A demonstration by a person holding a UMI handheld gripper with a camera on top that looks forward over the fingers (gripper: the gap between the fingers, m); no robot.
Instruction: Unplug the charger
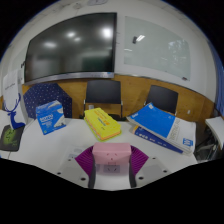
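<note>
A pink block with a white face on its near side sits between my fingers, at the near edge of the white table. It looks like the charger and its socket, but I cannot tell which part is which. My gripper is closed around it. The purple pads touch the pink block on both sides. No cable is visible.
On the table beyond the fingers lie a yellow box, a blue-and-white box to the left and a flat blue box to the right. Two black chairs stand behind the table. A dark screen hangs on the wall.
</note>
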